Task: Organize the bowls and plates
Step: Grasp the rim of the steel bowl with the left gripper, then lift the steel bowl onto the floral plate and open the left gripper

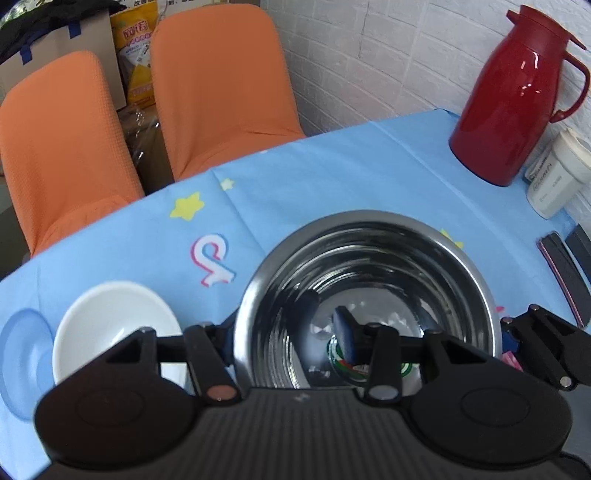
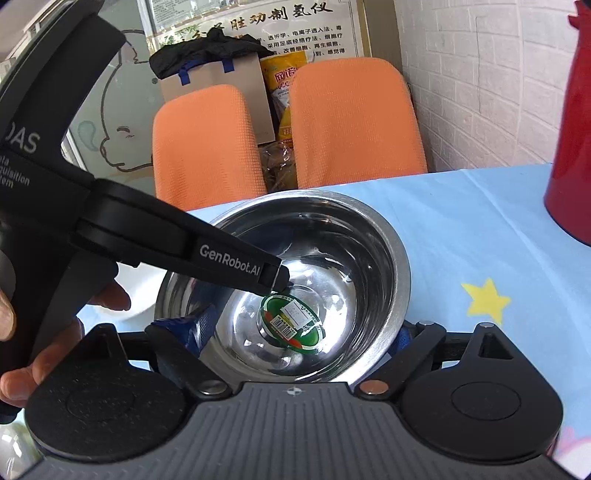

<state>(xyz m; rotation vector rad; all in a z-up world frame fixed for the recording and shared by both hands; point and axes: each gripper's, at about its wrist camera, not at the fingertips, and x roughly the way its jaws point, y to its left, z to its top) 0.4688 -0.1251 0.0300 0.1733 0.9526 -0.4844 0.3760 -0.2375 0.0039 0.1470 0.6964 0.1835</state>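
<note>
Steel bowl [image 1: 369, 295] rim between left jaws, white bowl [image 1: 114, 325] just beside.

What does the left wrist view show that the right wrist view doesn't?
Left wrist only: a white bowl beside the steel bowl, a whole red jug and a white container. Right wrist only: the left gripper reaching into the steel bowl, the person's hand, a wall poster. Both: steel bowl, its sticker, orange chairs, blue tablecloth.
</note>
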